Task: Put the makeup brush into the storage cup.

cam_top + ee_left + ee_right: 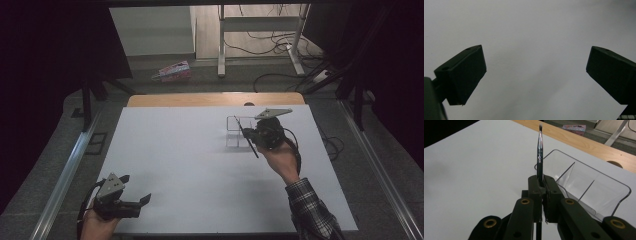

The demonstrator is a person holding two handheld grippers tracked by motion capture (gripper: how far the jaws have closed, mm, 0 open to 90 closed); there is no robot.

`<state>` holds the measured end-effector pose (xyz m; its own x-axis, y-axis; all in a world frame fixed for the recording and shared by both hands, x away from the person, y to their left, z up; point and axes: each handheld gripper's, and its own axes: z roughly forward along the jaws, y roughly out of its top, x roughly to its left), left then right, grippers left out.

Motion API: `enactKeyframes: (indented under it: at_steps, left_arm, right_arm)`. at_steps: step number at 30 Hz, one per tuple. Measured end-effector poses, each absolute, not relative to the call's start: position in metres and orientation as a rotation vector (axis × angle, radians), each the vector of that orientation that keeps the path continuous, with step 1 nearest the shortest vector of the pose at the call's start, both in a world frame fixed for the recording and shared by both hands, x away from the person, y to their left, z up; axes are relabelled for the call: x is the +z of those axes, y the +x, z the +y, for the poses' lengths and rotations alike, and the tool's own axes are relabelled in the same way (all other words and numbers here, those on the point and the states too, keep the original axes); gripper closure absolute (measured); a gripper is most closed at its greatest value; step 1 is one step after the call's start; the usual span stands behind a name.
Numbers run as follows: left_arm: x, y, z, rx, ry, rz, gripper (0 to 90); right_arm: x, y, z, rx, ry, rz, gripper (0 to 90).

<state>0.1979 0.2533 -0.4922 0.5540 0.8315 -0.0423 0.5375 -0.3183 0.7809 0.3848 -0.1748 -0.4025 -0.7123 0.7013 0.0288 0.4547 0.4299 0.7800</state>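
Nearest the camera, at 7 o'clock on the bench (pixel 200 165), I see my left hand-held gripper (pixel 142 201) with jaws spread and nothing between them. At 2 o'clock, my right hand-held gripper (pixel 543 183) is pinching a thin brush (pixel 539 150), bristles upward, just beside the clear divided tray (pixel 596 192).

grippers: black, brass-ringed screw holes | plates: grey, three-cornered | sleeve (pixel 312 207): plaid, seemingly dark

A thin dark paintbrush (pixel 539 152) with a metal ferrule stands clamped, bristles up. Just beside it sits a clear, empty divided organizer (pixel 589 187).
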Motion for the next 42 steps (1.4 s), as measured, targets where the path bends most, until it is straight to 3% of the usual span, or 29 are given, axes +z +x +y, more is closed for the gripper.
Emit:
enactKeyframes:
  at_steps: [42]
  left_arm:
    - [-0.492,0.198,0.254,0.475,2.011,1.091,3.4]
  right_arm:
    - [-0.389,0.44,-0.141,1.164,1.029,2.355,85.4]
